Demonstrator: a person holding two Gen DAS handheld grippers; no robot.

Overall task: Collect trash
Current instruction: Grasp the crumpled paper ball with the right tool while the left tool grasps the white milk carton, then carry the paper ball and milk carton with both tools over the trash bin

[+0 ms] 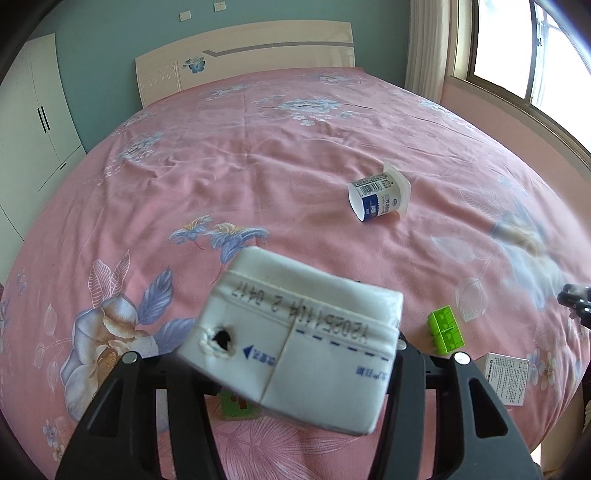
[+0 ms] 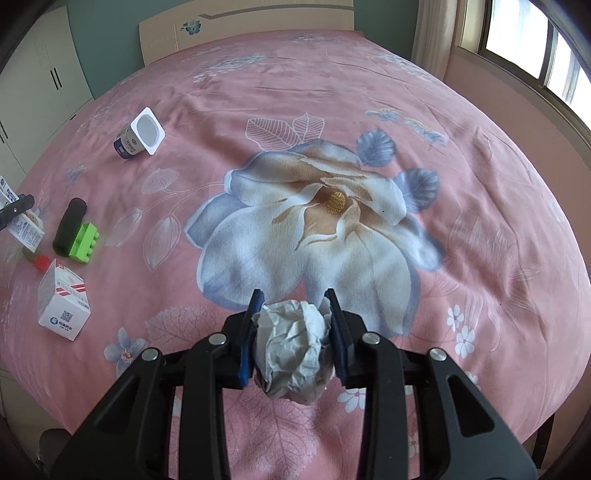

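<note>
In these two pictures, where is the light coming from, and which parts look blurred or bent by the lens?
Left wrist view: daylight enters through the window, which is overexposed; the held milk carton is close and slightly soft; the bedspread print at the right edge is smeared. Right wrist view: the window again glares white; the crumpled paper ball looks fairly sharp; the bed bulges like a dome from fisheye distortion.

On the bed (image 2: 480, 184), the yogurt cup (image 2: 142, 136) lies on its side at far left. Nearer along the left edge sit the cylinder (image 2: 69, 230) touching the toy block (image 2: 84, 243) on its right, and nearest, the small box (image 2: 62, 306). Headboard (image 2: 243, 26) stands far behind.
</note>
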